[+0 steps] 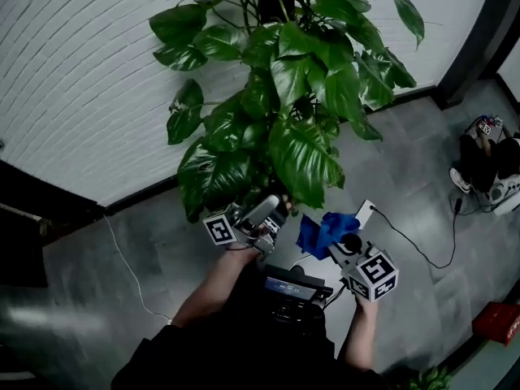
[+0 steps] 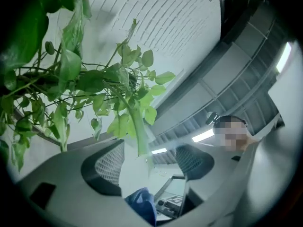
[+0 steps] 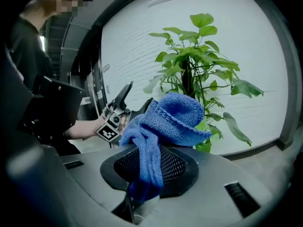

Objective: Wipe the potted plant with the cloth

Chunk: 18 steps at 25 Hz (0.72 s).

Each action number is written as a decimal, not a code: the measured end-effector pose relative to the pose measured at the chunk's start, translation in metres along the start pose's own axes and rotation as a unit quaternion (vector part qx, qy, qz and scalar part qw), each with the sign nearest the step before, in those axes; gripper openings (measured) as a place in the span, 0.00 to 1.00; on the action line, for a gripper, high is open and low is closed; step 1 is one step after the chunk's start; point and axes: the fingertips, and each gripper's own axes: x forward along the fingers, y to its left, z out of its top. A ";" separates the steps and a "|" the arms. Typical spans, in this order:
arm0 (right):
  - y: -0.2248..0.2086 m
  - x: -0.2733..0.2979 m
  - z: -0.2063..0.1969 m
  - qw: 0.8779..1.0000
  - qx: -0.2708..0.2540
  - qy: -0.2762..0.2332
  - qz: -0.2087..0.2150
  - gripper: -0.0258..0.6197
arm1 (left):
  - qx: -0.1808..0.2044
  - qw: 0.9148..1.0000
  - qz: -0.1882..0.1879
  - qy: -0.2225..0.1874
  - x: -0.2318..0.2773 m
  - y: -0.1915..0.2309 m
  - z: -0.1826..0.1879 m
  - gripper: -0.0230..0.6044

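Firstly, white brick wall (image 1: 81,80), which backs the scene. Grey floor (image 1: 406,193) lies below it. Potted plant (image 1: 284,120), broad green leaves, stands against the wall. Left gripper (image 1: 272,210), tip under the lowest leaves, jaws wide apart and gripping nothing; one drooping leaf shows in the gap. Right gripper (image 1: 335,242), just beside it, jaws clamped on the cloth. Cloth (image 1: 325,227), blue, bunched, sits just below the plant's lower leaves.
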 end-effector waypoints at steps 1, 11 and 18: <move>-0.003 -0.005 0.002 1.000 0.016 -0.021 0.008 0.21 | 0.002 1.000 0.013 0.002 -0.008 0.004 -0.004 0.57; 0.004 0.012 0.033 0.979 0.088 -0.166 0.079 0.21 | 0.074 0.987 0.142 0.013 -0.100 -0.012 0.005 0.57; 0.034 0.059 0.051 0.975 0.114 -0.178 0.072 0.21 | 0.089 0.985 0.149 0.005 -0.156 -0.031 0.052 0.57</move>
